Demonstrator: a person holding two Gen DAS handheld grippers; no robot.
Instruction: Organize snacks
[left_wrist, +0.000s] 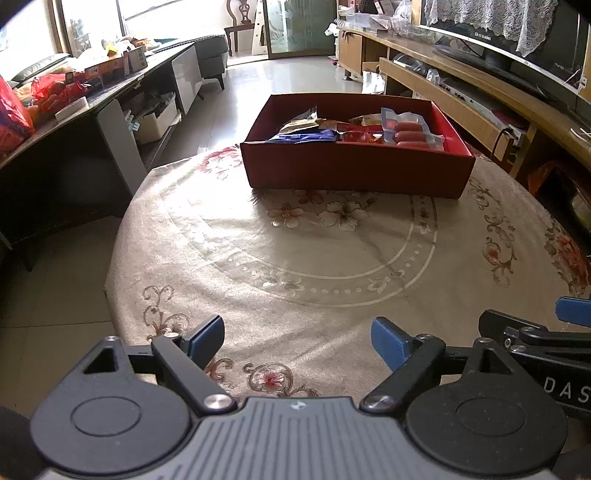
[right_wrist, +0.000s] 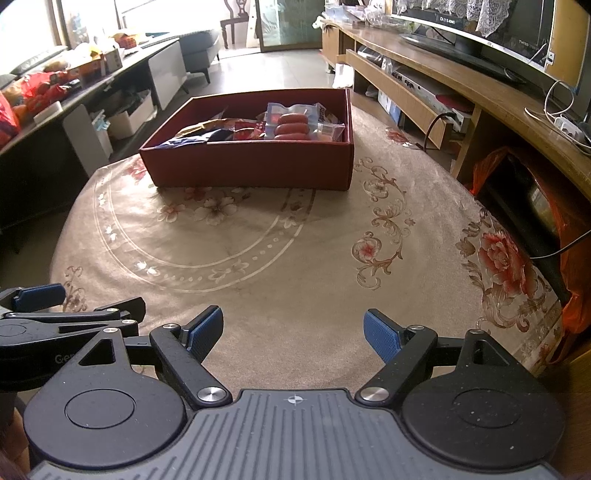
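Both grippers, left (left_wrist: 297, 341) and right (right_wrist: 293, 332), hover with jaws spread and empty above the floral table (right_wrist: 295, 258), probably because every visible snack (right_wrist: 291, 127) already sits in the red box (right_wrist: 255, 166) toward 12 o'clock.

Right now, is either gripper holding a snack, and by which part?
Nothing is held. The left gripper and right gripper are open and empty; snacks lie in the red box.
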